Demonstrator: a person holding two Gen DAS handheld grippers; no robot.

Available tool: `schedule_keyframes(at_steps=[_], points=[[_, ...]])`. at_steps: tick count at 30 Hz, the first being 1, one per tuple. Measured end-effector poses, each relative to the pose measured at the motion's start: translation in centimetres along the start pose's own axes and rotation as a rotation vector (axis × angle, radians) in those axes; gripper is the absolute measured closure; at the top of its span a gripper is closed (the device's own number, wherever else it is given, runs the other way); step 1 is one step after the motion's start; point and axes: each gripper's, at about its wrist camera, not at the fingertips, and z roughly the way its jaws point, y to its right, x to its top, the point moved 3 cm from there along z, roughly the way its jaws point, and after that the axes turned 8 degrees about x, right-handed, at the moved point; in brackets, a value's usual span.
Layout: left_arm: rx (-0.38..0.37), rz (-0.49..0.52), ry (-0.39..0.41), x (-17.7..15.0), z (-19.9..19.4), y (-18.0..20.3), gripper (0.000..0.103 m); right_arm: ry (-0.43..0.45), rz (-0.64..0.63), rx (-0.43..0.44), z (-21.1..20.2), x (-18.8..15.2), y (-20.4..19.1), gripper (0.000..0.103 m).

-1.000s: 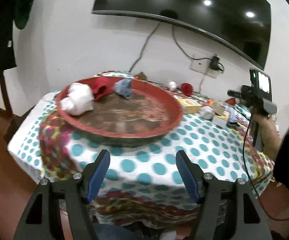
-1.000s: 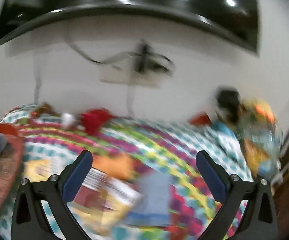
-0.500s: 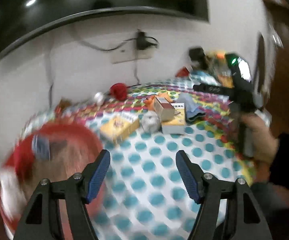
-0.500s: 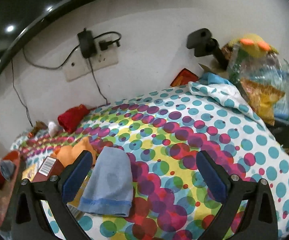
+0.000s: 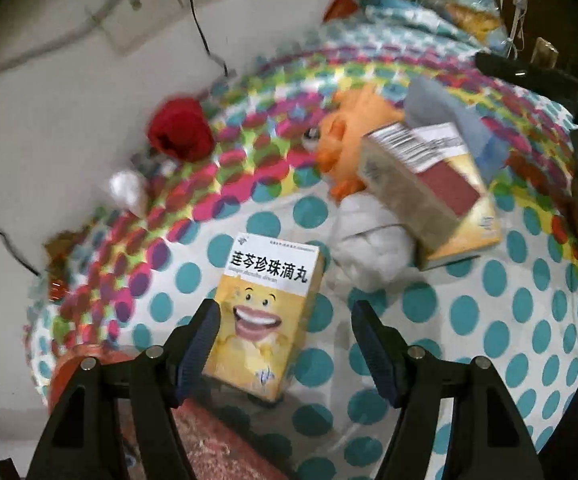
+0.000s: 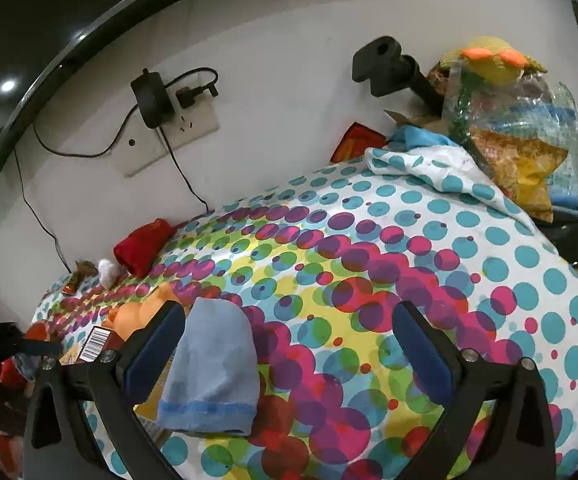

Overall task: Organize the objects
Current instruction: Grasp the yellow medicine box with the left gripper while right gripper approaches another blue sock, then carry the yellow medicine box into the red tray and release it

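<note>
My left gripper [image 5: 285, 316] points steeply down at the dotted tablecloth and its jaws are opening. A yellow medicine box [image 5: 265, 312] with a smiling face lies flat between them; the left pad is at its edge and the right pad stands apart. Beyond lie a white crumpled cloth [image 5: 373, 240], a red-and-gold barcode box [image 5: 421, 176], an orange plush toy [image 5: 353, 132] and a red cloth [image 5: 181, 132]. My right gripper [image 6: 287, 320] hangs open over the table. A blue-grey knitted cloth [image 6: 213, 368] lies just inside its left finger, untouched.
The red tray's rim [image 5: 89, 360] shows at the lower left under my left gripper. A small white ball [image 6: 107, 270] sits near the wall. A plastic bag of goods [image 6: 517, 136] and a black mount [image 6: 385, 64] crowd the far right corner. A charger cable hangs from the wall socket [image 6: 169, 120].
The left gripper swung right from the red tray, rolled, and tipped down over the yellow box. The right gripper moved down and in toward the blue-grey cloth, then held still.
</note>
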Motion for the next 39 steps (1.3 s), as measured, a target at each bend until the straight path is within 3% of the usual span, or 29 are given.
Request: schedule_keyframes(at_steps=[2, 4, 8, 10, 11, 12, 15, 16, 18, 20, 23, 26, 33, 39], points=[[0.037, 0.019, 0.009, 0.6, 0.8, -0.6, 0.029, 0.005, 0.004, 0.003, 0.0, 0.0, 0.0, 0.000], [0.045, -0.034, -0.011, 0.9, 1.7, -1.5, 0.029, 0.003, -0.002, 0.007, 0.0, 0.1, -0.2, 0.000], [-0.026, -0.136, -0.006, 0.2, 2.9, -3.2, 0.026, 0.002, -0.003, 0.012, -0.1, 0.1, -0.2, 0.000], [-0.050, -0.183, -0.018, 0.2, 3.0, -3.6, 0.030, 0.005, -0.005, 0.009, -0.1, 0.1, -0.2, 0.000], [-0.059, -0.182, -0.009, 0.2, 2.8, -3.5, 0.040, 0.007, -0.005, 0.004, -0.2, 0.1, -0.1, 0.000], [-0.078, -0.181, 0.001, 0.2, 2.4, -3.1, 0.073, 0.004, -0.004, 0.001, -0.1, 0.1, -0.1, 0.000], [-0.016, -0.197, 0.021, 0.4, 1.7, -2.7, 0.074, -0.005, -0.008, 0.001, 0.1, 0.0, -0.1, 0.000], [-0.024, -0.205, 0.041, 0.3, 1.3, -2.5, 0.074, -0.004, -0.008, 0.001, 0.0, 0.0, -0.1, 0.000], [0.046, -0.204, 0.096, 0.4, -0.1, -1.9, 0.074, -0.005, 0.000, 0.004, 0.0, 0.0, 0.0, 0.000], [0.070, -0.259, 0.156, 0.5, -2.1, -1.8, 0.074, -0.012, 0.007, -0.002, 0.2, 0.0, 0.1, 0.000], [0.072, -0.344, 0.218, 0.6, -5.4, -1.6, 0.074, -0.022, 0.010, -0.004, 0.4, 0.0, 0.2, 0.000], [0.057, -0.364, 0.252, 0.4, -8.4, -0.3, 0.074, -0.023, 0.016, -0.008, 0.4, 0.0, 0.2, 0.000], [0.054, -0.446, 0.259, -2.0, -11.1, 1.7, 0.074, -0.039, 0.032, -0.015, 0.7, 0.0, 0.6, 0.000], [0.062, -0.509, 0.238, -6.9, -12.3, 2.1, 0.074, -0.067, 0.048, -0.010, 1.2, -0.2, 0.8, 0.000]])
